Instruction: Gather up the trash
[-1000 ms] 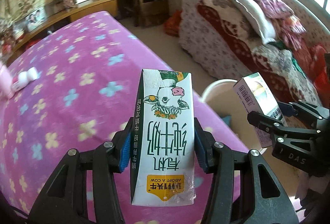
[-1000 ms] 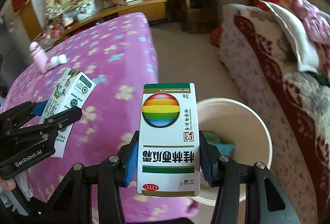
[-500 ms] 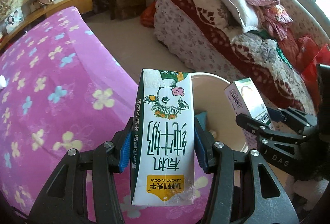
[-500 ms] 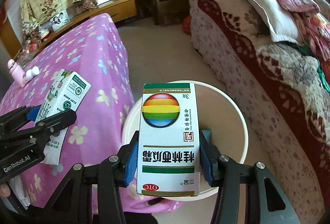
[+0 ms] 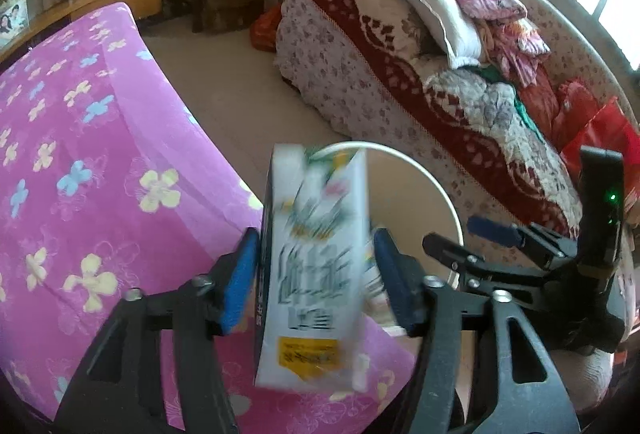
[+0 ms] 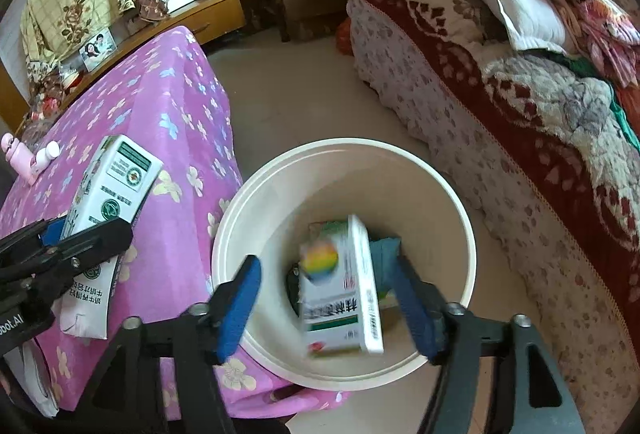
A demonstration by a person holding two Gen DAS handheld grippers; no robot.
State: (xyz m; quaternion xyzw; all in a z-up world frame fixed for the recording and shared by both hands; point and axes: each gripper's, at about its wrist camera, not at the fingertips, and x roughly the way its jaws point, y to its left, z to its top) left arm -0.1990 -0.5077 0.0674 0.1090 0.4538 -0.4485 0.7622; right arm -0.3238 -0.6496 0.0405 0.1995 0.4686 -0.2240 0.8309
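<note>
Over a cream waste bucket (image 6: 460,202) beside a pink flowered worktop (image 6: 168,122), two hand-held tools release their trash. From the right wrist view, the right tool (image 6: 328,308) has its blue pads spread and still widening, clear of a blurred medicine box (image 6: 344,290) with a rainbow circle that sits between them, inside the bucket's mouth above teal scraps at the bottom. At 9 o'clock in that view, the left tool (image 6: 60,238) appears side-on with a milk carton (image 6: 108,194) over the worktop's edge. Only the left wrist view shows this tool's pads: they are opening, the blurred milk carton (image 5: 316,266) between them, with a gap visible at the right pad. There the bucket rim (image 5: 444,194) peeks out behind the carton, and the right tool (image 5: 480,238) shows at 3 o'clock, nothing between its fingers. A pink bottle (image 6: 20,158) at 9 o'clock on the worktop appears only from the right wrist.
</note>
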